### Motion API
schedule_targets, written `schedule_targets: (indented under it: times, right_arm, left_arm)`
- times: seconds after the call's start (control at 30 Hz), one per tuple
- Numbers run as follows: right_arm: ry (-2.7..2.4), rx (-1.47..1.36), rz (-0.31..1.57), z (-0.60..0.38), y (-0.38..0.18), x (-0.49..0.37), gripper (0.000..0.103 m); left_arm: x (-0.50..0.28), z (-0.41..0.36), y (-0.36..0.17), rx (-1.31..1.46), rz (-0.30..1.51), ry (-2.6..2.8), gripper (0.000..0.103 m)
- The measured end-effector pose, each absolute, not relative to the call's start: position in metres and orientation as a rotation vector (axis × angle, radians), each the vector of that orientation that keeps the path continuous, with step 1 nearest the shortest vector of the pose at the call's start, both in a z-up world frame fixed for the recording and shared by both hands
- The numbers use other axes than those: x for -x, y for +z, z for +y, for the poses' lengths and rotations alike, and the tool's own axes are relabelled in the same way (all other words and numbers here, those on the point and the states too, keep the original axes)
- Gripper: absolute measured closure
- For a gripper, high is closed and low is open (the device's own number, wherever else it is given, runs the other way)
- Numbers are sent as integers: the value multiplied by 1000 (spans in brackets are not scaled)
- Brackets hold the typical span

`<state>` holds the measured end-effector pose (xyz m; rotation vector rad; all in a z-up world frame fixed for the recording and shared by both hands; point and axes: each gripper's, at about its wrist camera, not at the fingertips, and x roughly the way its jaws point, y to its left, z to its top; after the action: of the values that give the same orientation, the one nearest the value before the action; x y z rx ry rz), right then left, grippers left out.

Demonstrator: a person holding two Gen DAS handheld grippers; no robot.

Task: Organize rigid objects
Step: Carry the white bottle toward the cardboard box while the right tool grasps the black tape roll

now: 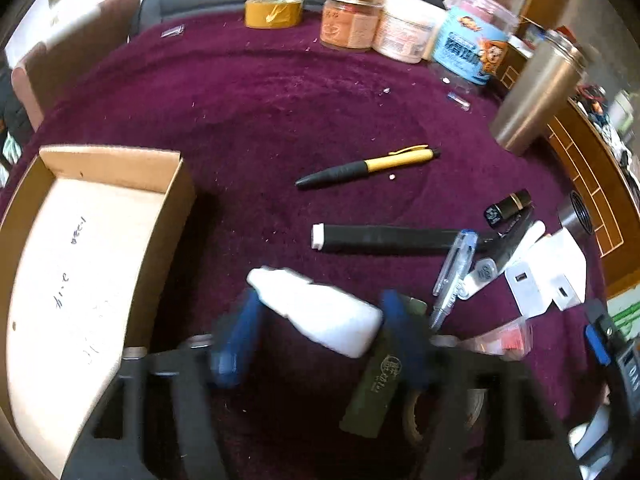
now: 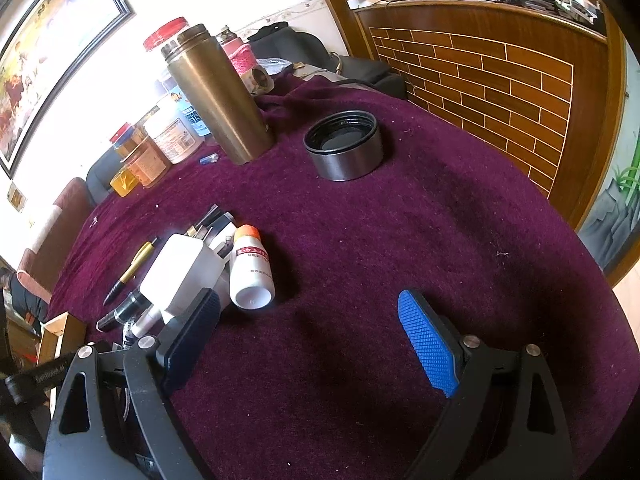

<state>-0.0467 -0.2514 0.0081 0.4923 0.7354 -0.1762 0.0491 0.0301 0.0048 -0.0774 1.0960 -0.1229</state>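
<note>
progress: early; we see the cardboard box [image 1: 92,264] empty | left tool [image 1: 316,332] half open astride the white bottle [image 1: 320,312], contact blurred; right tool [image 2: 312,340] wide, holding nothing | left: yellow pen [image 1: 368,166], chargers [image 1: 544,276], pill bottle [image 2: 250,268] on desk [image 2: 400,240]

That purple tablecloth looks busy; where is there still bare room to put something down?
The widest bare stretch runs from the black lid toward the brick-patterned wood panel and down to the right gripper. Another lies between the cardboard box, the yellow tape roll and the yellow pen. It is crowded around the white chargers and the jars.
</note>
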Motion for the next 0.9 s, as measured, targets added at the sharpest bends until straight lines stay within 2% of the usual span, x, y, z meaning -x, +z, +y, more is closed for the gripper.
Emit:
schedule_targets:
  times: [0.2, 0.53, 0.67, 0.83, 0.87, 0.9]
  right_arm:
    - [-179, -487, 736, -252, 8, 47, 11]
    - [-187, -480, 743, -250, 14, 51, 11]
    - [-28, -387, 722, -204, 43, 71, 11]
    - [278, -217, 831, -121, 53, 68, 13]
    - [312, -169, 840, -107, 53, 68, 14]
    - [334, -105, 845, -91, 52, 68, 21]
  left_arm:
    - [-28, 47, 13, 154, 1075, -210, 53]
    - [58, 122, 76, 275, 874, -286, 53]
    - [86, 158, 87, 240, 804, -239, 53]
    - [107, 189, 84, 260, 757, -218, 52]
    - [109, 192, 83, 268, 754, -216, 52]
    - [111, 197, 81, 279, 752, -215, 52]
